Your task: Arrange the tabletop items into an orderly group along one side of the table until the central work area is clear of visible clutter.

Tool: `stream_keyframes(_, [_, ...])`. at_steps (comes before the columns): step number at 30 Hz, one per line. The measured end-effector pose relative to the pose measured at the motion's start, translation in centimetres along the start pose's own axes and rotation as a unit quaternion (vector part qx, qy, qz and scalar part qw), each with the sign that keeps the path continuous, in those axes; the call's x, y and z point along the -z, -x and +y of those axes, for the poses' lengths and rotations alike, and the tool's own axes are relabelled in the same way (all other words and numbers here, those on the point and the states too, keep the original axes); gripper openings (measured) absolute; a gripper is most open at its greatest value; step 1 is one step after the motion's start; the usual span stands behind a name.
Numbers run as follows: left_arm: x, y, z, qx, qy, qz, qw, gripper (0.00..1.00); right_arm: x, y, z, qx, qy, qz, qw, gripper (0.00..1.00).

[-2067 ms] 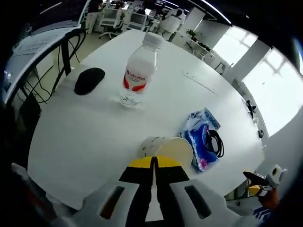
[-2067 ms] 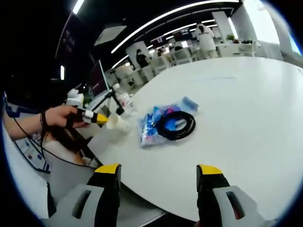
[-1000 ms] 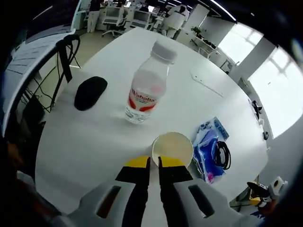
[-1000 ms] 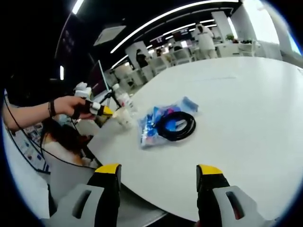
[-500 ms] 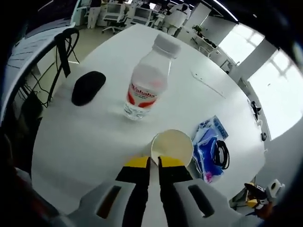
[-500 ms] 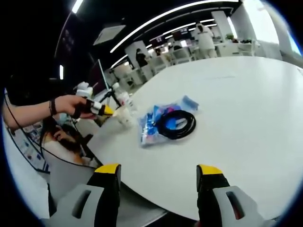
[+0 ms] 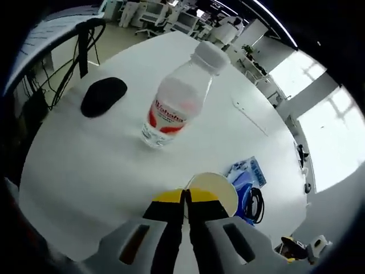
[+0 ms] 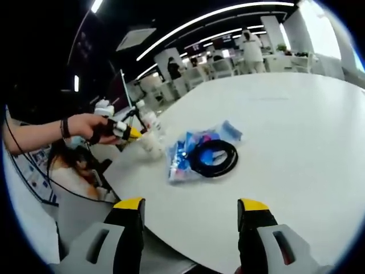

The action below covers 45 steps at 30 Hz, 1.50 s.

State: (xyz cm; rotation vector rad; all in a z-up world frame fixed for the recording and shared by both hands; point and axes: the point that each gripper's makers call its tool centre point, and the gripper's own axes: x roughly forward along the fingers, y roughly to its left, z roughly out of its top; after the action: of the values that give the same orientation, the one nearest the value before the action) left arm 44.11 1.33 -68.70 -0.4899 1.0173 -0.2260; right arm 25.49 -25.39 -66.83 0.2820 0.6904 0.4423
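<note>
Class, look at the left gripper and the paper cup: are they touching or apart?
Touching. In the left gripper view, the left gripper has its yellow-tipped jaws shut on the near rim of the paper cup, with no gap showing between them.

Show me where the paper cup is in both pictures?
Left gripper view: the paper cup sits low in the middle, pinched at its rim by the left gripper.
Right gripper view: the cup is at middle left.
Shared landmark: the water bottle.
</note>
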Motion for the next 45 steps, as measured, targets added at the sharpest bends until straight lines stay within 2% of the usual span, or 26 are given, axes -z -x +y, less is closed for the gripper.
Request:
stream_keyframes(7, [-1.7, -0.9, -0.6, 0.0, 0.037, -0.034, 0.9987, 0.0, -0.1, -0.4, 0.0, -0.003, 0.002, 0.004, 1.0, 0.67])
stream_keyframes(10, [-2.5, -1.4, -0.5, -0.007, 0.063, -0.056, 0.9964, 0.0, -0.2, -0.5, -0.1, -0.003, -0.001, 0.005, 1.0, 0.67])
stream_keyframes(17, [-4.5, -2.3, -0.8, -0.014, 0.09, -0.097, 0.9911, 0.0, -0.5, -0.4, -0.8, -0.001, -0.003, 0.008, 1.0, 0.67])
stream_keyframes(27, [-5.2, -3.4, -0.9, -0.024, 0.107, -0.121, 0.9865, 0.0, -0.8, -0.6, -1.6, -0.001, -0.003, 0.016, 0.9999, 0.67])
stream_keyframes(30, [-5.3, -3.6, -1.0, -0.02, 0.125, -0.128, 0.9837, 0.0, -0.7, -0.7, -1.5, -0.003, -0.003, 0.02, 0.9998, 0.67])
stream_keyframes(37, [-5.9, -3.8, -1.0, -0.022, 0.138, -0.142, 0.9799, 0.0, -0.7, -1.0, -1.3, -0.01, -0.004, 0.023, 0.9997, 0.67])
stream_keyframes(43, [-6.6, -4.0, -1.1, -0.009, 0.151, -0.163, 0.975, 0.0, -1.1, -1.1, -1.4, -0.011, -0.002, 0.022, 0.9997, 0.67])
stream_keyframes(45, [-6.6, -3.9, -1.1, -0.01, 0.15, -0.162, 0.9753, 0.0, -1.1, -1.1, -1.5, -0.012, -0.002, 0.021, 0.9997, 0.66])
